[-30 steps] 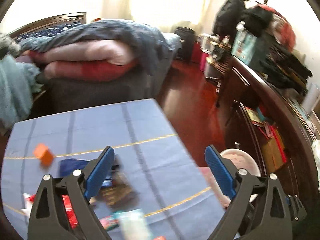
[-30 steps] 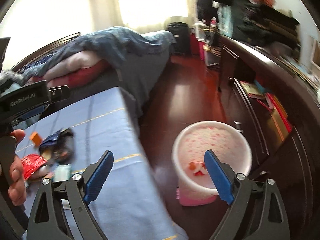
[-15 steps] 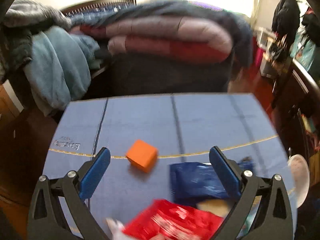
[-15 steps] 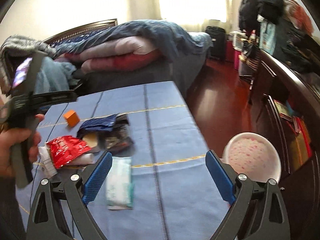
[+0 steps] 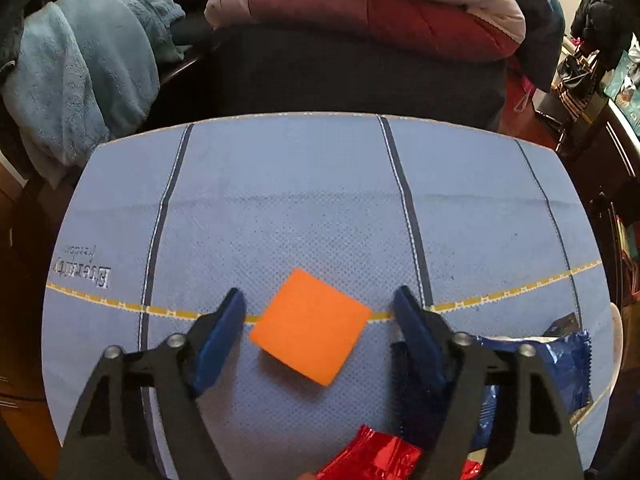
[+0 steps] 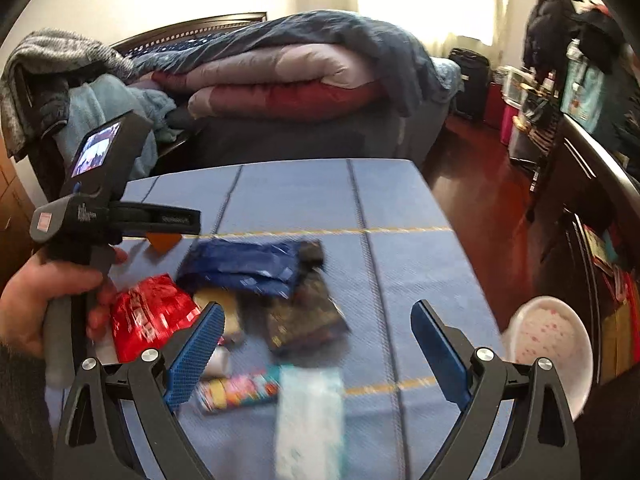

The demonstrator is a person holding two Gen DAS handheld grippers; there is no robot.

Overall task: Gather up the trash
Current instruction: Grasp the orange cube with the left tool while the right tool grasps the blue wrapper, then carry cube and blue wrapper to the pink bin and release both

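Observation:
An orange block [image 5: 310, 326] lies on the blue tablecloth [image 5: 280, 200]. My left gripper [image 5: 318, 300] points steeply down with one finger on each side of it. Its jaws are closing, with a narrow gap still showing at each pad. A blue wrapper [image 5: 560, 360] and a red wrapper [image 5: 372, 456] lie just right of and below the block. My right gripper [image 6: 317, 310] hangs open over the trash pile, holding nothing. Under it are the red wrapper [image 6: 150, 316], the blue wrapper [image 6: 244, 266], a dark wrapper [image 6: 304, 312], a colourful tube [image 6: 236, 392] and a white tissue pack [image 6: 310, 412].
A white bin with pink spots [image 6: 548, 344] stands on the red floor, off the table's right edge. A bed piled with quilts [image 6: 288, 80] runs behind the table. A dark dresser [image 6: 592, 208] lines the right wall. A hand [image 6: 52, 292] grips the left tool's handle.
My left gripper swung left across the table and dropped down around the orange block, its jaws narrowing. The right gripper turned from over the bin to over the trash pile.

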